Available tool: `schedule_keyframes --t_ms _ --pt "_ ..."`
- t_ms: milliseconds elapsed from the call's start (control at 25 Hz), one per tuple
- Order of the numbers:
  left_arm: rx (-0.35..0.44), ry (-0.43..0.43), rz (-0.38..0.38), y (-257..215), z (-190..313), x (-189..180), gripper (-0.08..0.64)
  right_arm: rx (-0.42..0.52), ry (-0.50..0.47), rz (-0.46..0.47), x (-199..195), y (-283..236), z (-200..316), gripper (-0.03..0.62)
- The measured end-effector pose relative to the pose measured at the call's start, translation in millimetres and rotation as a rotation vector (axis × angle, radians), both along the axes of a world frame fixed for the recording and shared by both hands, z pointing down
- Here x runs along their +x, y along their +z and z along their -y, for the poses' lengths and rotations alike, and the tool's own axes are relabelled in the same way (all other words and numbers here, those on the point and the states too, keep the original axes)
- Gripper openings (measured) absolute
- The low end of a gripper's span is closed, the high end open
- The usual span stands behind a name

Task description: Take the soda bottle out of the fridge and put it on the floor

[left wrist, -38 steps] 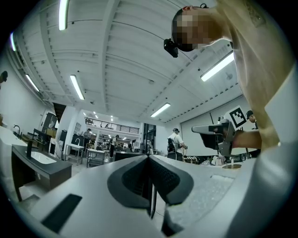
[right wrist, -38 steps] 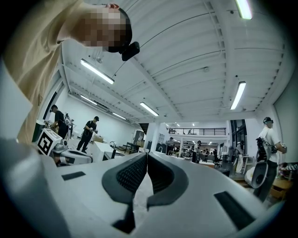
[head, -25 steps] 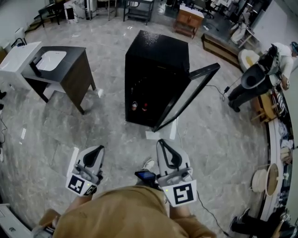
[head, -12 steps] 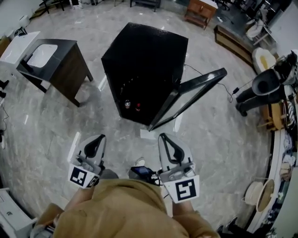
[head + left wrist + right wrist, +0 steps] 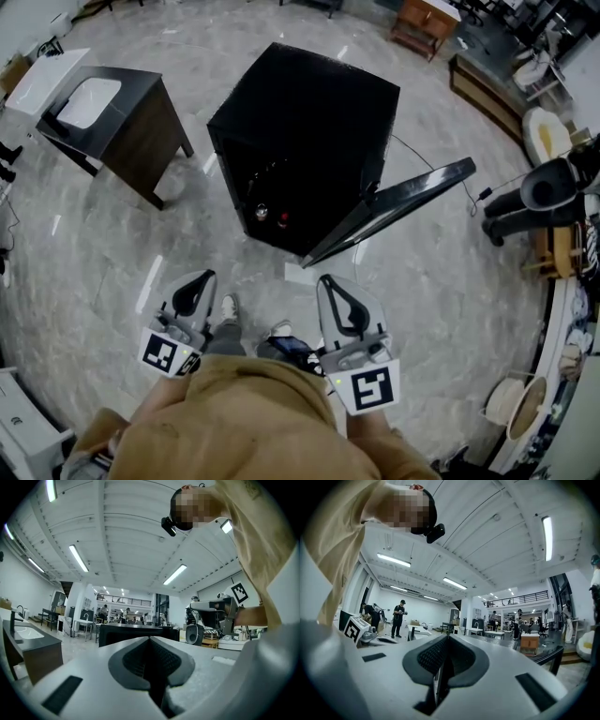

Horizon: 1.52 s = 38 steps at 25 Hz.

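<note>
Left gripper (image 5: 199, 281) (image 5: 151, 641): jaws closed together, nothing between them. Right gripper (image 5: 446, 639) (image 5: 328, 281): same, pads meeting, empty.

Containers: tall black box-shaped fridge (image 5: 309, 122) stands on the grey marble floor (image 5: 441, 300). Its black-framed glass door (image 5: 403, 211) is swung wide open to the right. Low in the open compartment stand two small bottles side by side, one pale-topped (image 5: 262, 213), one red-topped (image 5: 283, 220). They are too small to tell which is the soda bottle; either way it is inside the fridge, well apart from both grippers. To the left, a dark wooden washstand (image 5: 141, 141) carries a white basin (image 5: 91, 101); its contents cannot be made out.

Change against one second ago: the fridge fills more of the head view and sits closer to the grippers, and the door's far end lies further right. A pale shoe (image 5: 228, 307) now shows between the grippers. Both grippers read as shut in every head frame.

Pose: both grippers are held level in front of the person's tan shirt (image 5: 234, 422), side by side and apart. Their tips point at the fridge, with the marker cubes nearest the body.
</note>
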<state>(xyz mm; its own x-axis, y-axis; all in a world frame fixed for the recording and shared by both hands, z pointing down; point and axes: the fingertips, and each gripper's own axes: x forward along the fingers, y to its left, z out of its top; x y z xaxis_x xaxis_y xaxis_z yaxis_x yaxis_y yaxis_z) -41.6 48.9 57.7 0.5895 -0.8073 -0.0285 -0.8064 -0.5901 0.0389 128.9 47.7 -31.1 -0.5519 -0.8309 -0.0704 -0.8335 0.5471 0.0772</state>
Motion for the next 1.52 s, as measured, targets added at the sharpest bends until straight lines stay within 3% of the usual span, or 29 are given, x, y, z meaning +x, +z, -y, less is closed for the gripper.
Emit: schedule_keyframes --t_ms 360,720,1080,1520 --pt "-0.028 0.077 0.017 22.2 60.2 -13.1 0.003 -0.030 0.102 -0.125 6.2 13.0 29.3 0.002" --pt "-0.021 0.141 0.071 44.0 103.0 0.8 0.003 -0.056 0.162 -0.120 3.7 32.4 58.8 0.002" --pt "-0.058 0.188 0.141 98.5 127.2 10.1 0.003 -0.161 0.125 -0.122 -11.0 91.6 73.9 0.002" --pt "-0.121 0.207 0.141 172.4 137.9 8.9 0.003 -0.247 0.075 -0.126 -37.7 159.9 88.4 0.002"
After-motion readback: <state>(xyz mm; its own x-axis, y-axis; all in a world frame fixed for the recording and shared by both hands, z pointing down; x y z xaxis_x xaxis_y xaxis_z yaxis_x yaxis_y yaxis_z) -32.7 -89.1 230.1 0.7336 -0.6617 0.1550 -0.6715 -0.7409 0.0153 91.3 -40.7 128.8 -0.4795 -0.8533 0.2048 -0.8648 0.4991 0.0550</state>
